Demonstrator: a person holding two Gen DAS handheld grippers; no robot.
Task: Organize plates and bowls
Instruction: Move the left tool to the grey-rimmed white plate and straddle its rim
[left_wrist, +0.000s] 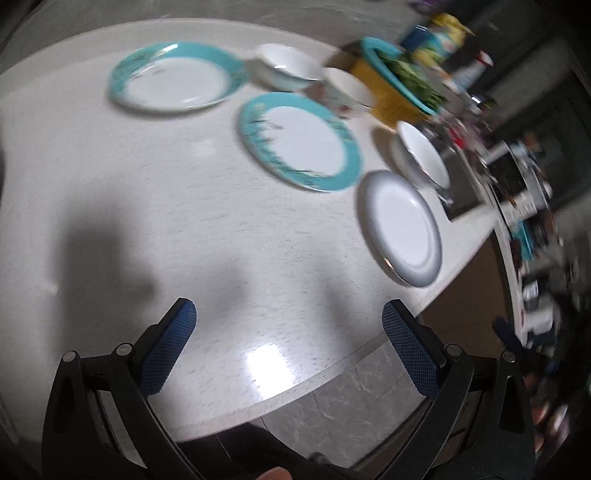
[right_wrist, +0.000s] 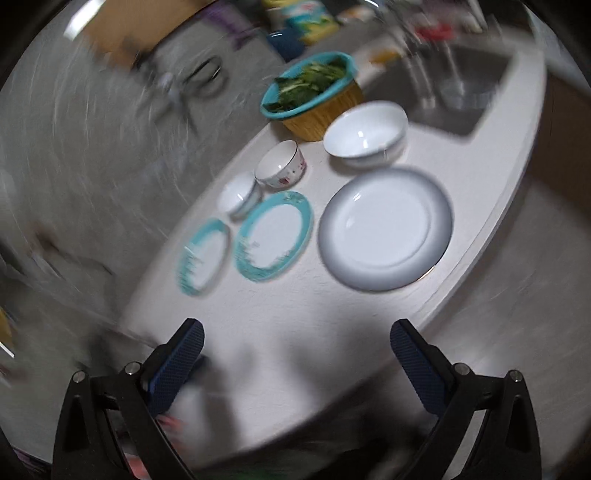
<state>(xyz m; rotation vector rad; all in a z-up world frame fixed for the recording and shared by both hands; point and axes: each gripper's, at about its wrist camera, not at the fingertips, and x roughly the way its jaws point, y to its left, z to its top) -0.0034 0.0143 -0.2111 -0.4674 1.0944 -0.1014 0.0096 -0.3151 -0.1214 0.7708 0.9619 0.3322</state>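
Both grippers, left (left_wrist: 288, 314) and right (right_wrist: 295, 332), are hovering spread wide and empty over the counter (left_wrist: 110, 184), with all dishes lying separate: two teal plates (right_wrist: 273, 236) (right_wrist: 203, 254), grey plate (right_wrist: 386, 229), big bowl (right_wrist: 364, 131) and two small bowls (right_wrist: 279, 162) (right_wrist: 238, 194). Both views are smearing with motion, so a fast approach is risking a fingertip clipping a rim. The grey plate is sitting near the counter edge, so a nudge there is likely sending it off.

Left gripper (left_wrist: 289, 314) jaws wide apart, empty; right gripper (right_wrist: 296, 334) likewise.
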